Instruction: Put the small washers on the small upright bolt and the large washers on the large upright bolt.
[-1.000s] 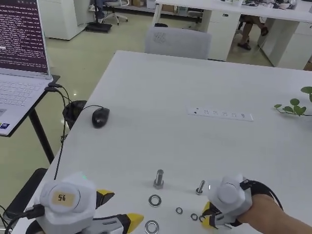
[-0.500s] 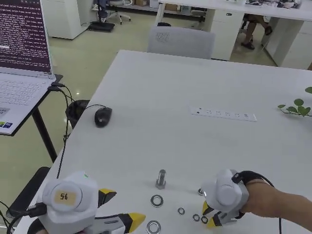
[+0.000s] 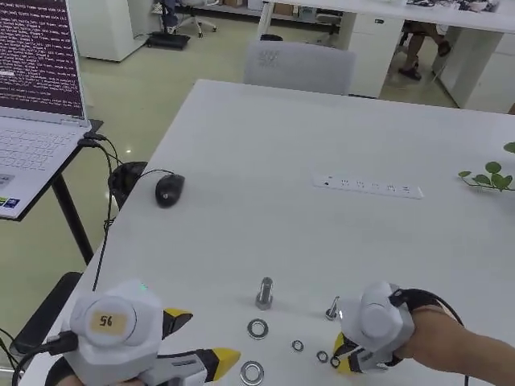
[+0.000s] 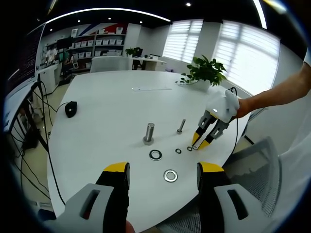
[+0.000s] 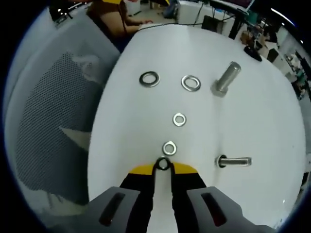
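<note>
Near the surface [image 3: 265, 177] edge, the right tongs [image 5: 163, 171] pinch narrowly on a small washer [image 5: 164, 163] lying flat. So thin a hold may slip when it is lifted toward the small bolt [image 5: 234, 161]. The left tongs [image 4: 163, 169] gape wide.

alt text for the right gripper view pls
The right tongs sit with tips either side of a small washer on a white table. Beyond it lie two more small washers, two large washers, the large bolt and the small bolt.
</note>
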